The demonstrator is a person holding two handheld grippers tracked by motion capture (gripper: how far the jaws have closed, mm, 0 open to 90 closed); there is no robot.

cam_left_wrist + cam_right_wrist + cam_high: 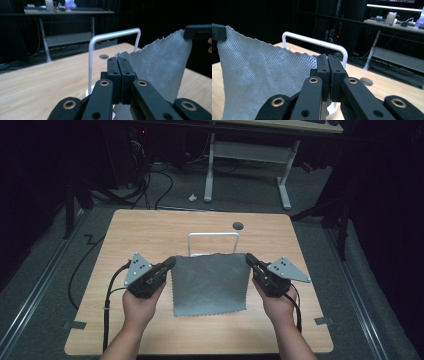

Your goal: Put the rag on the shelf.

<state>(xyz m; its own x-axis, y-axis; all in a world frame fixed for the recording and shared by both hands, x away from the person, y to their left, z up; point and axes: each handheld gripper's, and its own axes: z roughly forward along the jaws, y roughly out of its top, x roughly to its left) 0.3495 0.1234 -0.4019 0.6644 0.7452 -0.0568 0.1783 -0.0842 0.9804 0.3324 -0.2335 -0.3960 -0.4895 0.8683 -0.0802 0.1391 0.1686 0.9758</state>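
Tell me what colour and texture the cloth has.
The cloth is grey with a fine diamond-grid weave, seen best in the right gripper view.

A light wooden worktop [150, 227] fills the frame's middle. A dark round grommet [238, 225] sits near its far edge. A white-legged desk [285, 180] stands at top centre, grey floor [45, 270] around.
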